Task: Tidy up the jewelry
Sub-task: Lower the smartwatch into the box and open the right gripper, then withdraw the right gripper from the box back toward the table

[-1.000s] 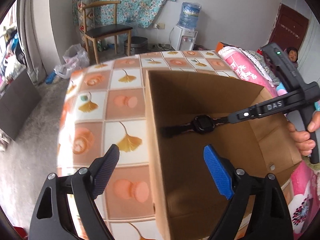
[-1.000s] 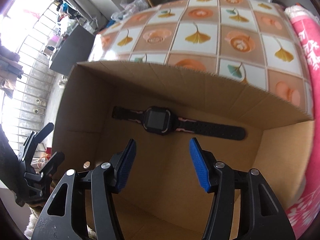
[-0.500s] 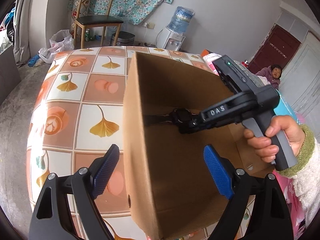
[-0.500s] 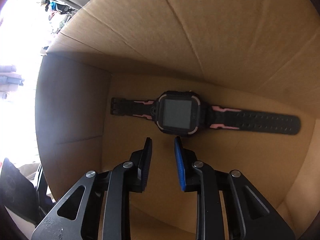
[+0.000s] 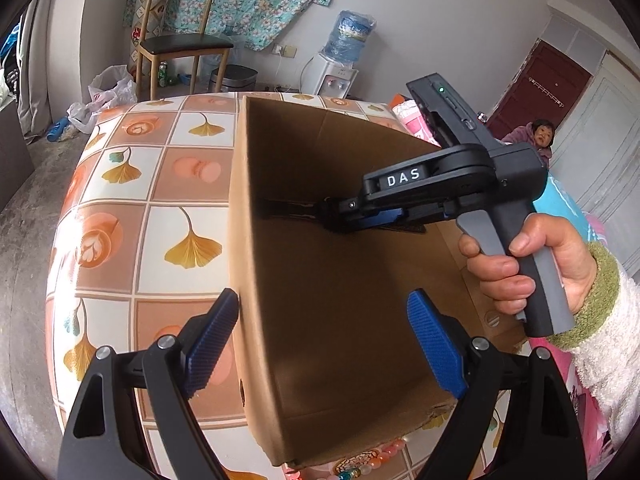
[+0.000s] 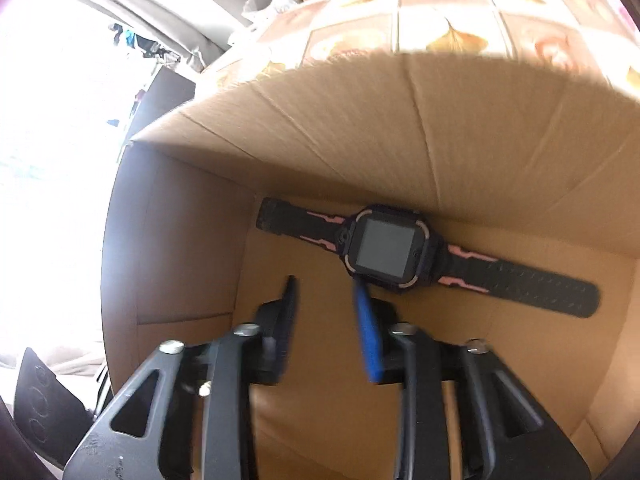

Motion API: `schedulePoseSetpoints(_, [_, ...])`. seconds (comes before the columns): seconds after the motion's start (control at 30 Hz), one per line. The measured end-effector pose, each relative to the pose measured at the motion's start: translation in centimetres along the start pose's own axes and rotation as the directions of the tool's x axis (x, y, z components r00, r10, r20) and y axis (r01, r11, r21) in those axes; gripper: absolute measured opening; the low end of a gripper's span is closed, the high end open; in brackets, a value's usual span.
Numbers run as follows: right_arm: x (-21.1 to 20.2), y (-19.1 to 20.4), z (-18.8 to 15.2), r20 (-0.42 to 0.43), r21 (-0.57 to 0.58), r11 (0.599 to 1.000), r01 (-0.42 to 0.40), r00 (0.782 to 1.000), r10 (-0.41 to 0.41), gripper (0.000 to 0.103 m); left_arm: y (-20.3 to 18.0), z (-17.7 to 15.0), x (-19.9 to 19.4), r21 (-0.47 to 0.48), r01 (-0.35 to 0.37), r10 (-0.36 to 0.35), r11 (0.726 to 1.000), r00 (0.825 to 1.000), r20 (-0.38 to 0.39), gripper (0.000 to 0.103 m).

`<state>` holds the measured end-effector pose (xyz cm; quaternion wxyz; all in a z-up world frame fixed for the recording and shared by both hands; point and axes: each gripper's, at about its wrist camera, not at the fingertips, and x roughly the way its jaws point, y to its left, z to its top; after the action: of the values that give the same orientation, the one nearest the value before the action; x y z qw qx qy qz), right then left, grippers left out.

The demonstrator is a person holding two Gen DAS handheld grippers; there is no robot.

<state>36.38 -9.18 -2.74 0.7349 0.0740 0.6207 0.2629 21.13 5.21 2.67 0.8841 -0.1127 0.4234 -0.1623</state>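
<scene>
A black smartwatch with pink strap marks (image 6: 386, 252) lies flat on the floor of an open cardboard box (image 6: 360, 120). My right gripper (image 6: 324, 284) reaches down into the box, just short of the watch. Its jaws are opening, with nothing between them, and the blue fingertip (image 6: 360, 292) sits at the near edge of the watch face. In the left wrist view a hand (image 5: 520, 264) holds that right gripper (image 5: 336, 216) inside the box (image 5: 340, 140), hiding most of the watch. My left gripper (image 5: 323, 300) is open and straddles the box's near left wall.
The box stands on a table with a leaf-patterned tile cloth (image 5: 160, 208). Coloured beads (image 5: 372, 456) lie by the box's near corner. Pink bedding (image 5: 408, 114) is to the right. A wooden chair (image 5: 180, 40), a water dispenser (image 5: 340, 64) and a seated person (image 5: 536, 136) are farther back.
The right gripper went down into the box, its jaws narrowed and have since spread again, empty throughout. The left gripper swung round and closed in on the box wall.
</scene>
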Motion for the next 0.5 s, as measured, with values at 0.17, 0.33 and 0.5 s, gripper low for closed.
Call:
schedulePoseSetpoints(0.17, [-4.5,1.2,-2.0,0.040,-0.055,0.998,-0.004,0.999,0.007,0.050,0.1,0.0,-0.3,0.005,-0.011,0.010,1.000,1.000,0.017,0.084])
schedulePoseSetpoints(0.33, [-13.1,0.3,-6.6,0.232,-0.082,0.996,-0.020,0.972,0.039,0.063,0.3,-0.2,-0.4,-0.008,-0.001,0.001,1.000,1.000,0.010,0.084])
schedulePoseSetpoints(0.5, [-19.1,-5.0,-11.1,0.416,0.037,0.999,0.017,0.909,-0.030,0.069,0.1,-0.5,-0.3,-0.008,-0.004,0.004,1.000,1.000,0.000,0.084])
